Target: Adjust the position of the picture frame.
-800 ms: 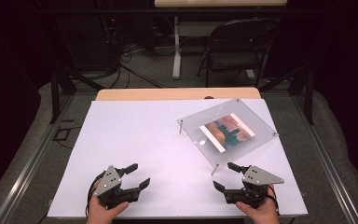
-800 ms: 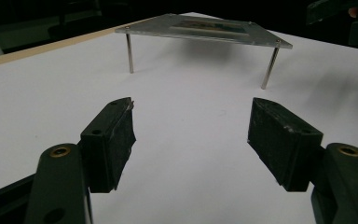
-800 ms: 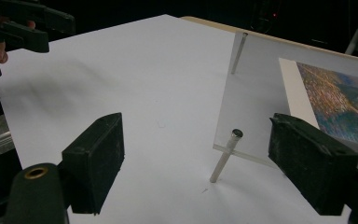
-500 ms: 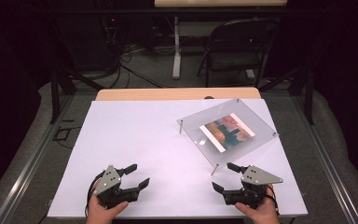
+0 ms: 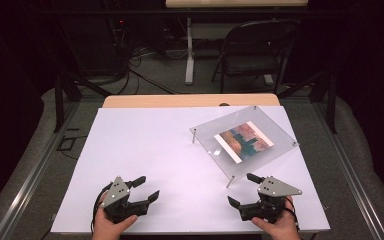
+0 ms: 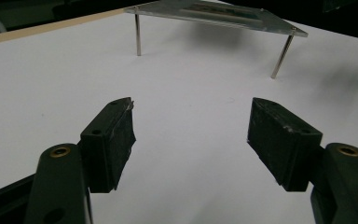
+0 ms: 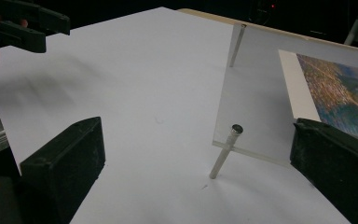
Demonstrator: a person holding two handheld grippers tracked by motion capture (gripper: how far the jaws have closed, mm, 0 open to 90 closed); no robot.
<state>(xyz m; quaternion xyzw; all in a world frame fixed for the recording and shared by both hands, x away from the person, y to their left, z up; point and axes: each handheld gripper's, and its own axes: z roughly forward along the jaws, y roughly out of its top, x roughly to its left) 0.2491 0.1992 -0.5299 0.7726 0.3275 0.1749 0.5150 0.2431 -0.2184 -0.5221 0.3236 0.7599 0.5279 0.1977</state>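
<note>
High view: at the bottom left the left gripper (image 5: 141, 189) rests on the white table (image 5: 145, 145), jaws wide apart and empty. At the bottom right the right gripper (image 5: 244, 189) also gapes, holding nothing. Just above it, right of centre, stands the clear frame (image 5: 215, 131) on pins.

Very little differs from the earlier high views. The right gripper (image 5: 240, 189) sits a touch farther left than it did, its fingers (image 5: 234, 202) edging toward the near corner post (image 5: 230, 181) of the clear picture stand (image 5: 244, 140). The left gripper (image 5: 146, 188) sits a shade lower toward the near edge of the table (image 5: 145, 145) than before. The rest shows no visible shift.
</note>
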